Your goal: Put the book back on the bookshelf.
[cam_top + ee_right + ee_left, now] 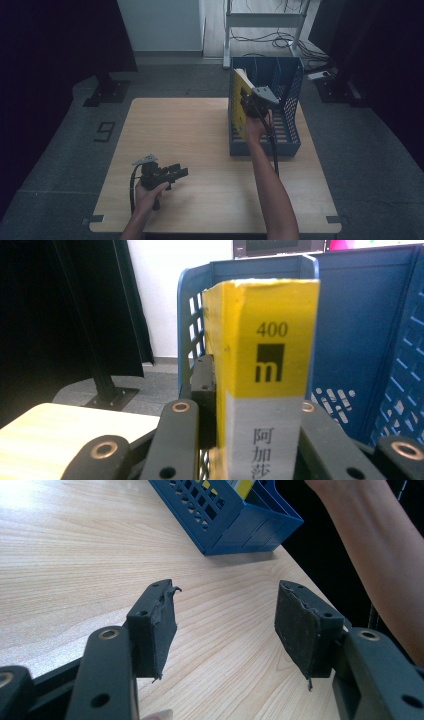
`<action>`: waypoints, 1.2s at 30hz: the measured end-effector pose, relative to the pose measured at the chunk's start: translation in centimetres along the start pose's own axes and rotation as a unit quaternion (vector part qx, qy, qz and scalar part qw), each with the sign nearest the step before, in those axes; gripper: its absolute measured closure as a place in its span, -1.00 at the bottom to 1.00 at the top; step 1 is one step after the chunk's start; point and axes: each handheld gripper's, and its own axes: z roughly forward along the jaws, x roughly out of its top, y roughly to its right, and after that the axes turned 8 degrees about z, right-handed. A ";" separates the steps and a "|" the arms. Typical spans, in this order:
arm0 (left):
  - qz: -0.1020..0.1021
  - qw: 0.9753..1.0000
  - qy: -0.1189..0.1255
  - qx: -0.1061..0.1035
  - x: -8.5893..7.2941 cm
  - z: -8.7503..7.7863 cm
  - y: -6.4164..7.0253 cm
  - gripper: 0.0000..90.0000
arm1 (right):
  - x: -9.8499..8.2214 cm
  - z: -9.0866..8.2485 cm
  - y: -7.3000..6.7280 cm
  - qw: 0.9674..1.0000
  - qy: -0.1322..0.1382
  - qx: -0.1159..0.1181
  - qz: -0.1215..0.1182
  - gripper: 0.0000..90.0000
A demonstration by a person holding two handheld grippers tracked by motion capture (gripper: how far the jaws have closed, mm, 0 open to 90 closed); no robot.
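Near left: left tool (172, 174) low over the counter (200, 150), jaws wide apart, nothing between. Farther right: right tool (248, 104) clamped on the yellow book (239, 107), held upright inside the blue basket (290, 142), against its left wall.

High view: dim overall, corners falling to near black; the wooden table (190, 150) is the brightest area, evenly lit, with faint shadows. Detail is soft and grainy. Left gripper view: bright, with a blown-out glare patch on the tabletop at upper left; the blue file basket (225, 515) is slightly soft. Right gripper view: the yellow book (265, 365) is sharp and well lit; the left background is underexposed.
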 end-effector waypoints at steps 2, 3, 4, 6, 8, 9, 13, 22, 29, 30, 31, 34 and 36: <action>-0.001 1.000 0.001 0.000 0.0 -0.1 -0.1 -0.09 | -0.2 0.2 0.0 1.000 -0.001 -0.002 0.001 0.66; -0.002 1.000 0.002 0.000 0.0 -0.1 -0.1 -0.09 | -0.3 0.4 0.1 1.000 -0.002 -0.003 0.002 0.66; -0.002 1.000 0.001 0.000 0.0 -0.1 -0.1 -0.08 | -0.4 0.4 0.1 1.000 -0.003 -0.004 0.002 0.66; -0.002 1.000 0.001 0.001 0.0 -0.1 -0.2 -0.09 | -0.6 0.7 0.1 1.000 -0.006 -0.005 0.003 0.66; -0.003 1.000 0.001 0.001 -0.1 -0.1 -0.2 -0.09 | -0.7 0.9 0.1 1.000 -0.007 -0.007 0.002 0.66; -0.003 1.000 0.001 0.001 -0.1 -0.1 -0.2 -0.08 | -0.8 1.0 0.0 1.000 -0.008 -0.007 0.002 0.66; -0.004 1.000 0.001 0.002 -0.1 -0.1 -0.2 -0.09 | -1.1 1.3 0.1 1.000 -0.010 -0.009 0.002 0.66; -0.006 1.000 -0.003 0.005 -0.3 -0.1 -0.4 -0.08 | -2.3 1.7 0.5 1.000 -0.010 -0.014 0.005 0.66; -0.006 1.000 -0.004 0.005 -0.4 -0.1 -0.4 -0.08 | -2.6 1.4 0.0 1.000 -0.011 -0.011 -0.010 0.66; -0.006 1.000 -0.005 0.005 -0.4 -0.1 -0.4 -0.08 | -2.7 1.3 -0.1 1.000 -0.012 -0.011 -0.012 0.66; -0.007 1.000 -0.005 0.005 -0.5 -0.1 -0.4 -0.08 | -2.8 1.2 -0.1 1.000 -0.012 -0.011 -0.013 0.66; -0.007 1.000 -0.006 0.005 -0.5 -0.1 -0.4 -0.08 | -2.9 0.8 -0.1 1.000 -0.018 -0.011 -0.014 0.66; -0.007 1.000 -0.006 0.005 -0.5 0.0 -0.4 -0.08 | -2.9 0.5 -0.1 1.000 -0.024 -0.009 -0.017 0.65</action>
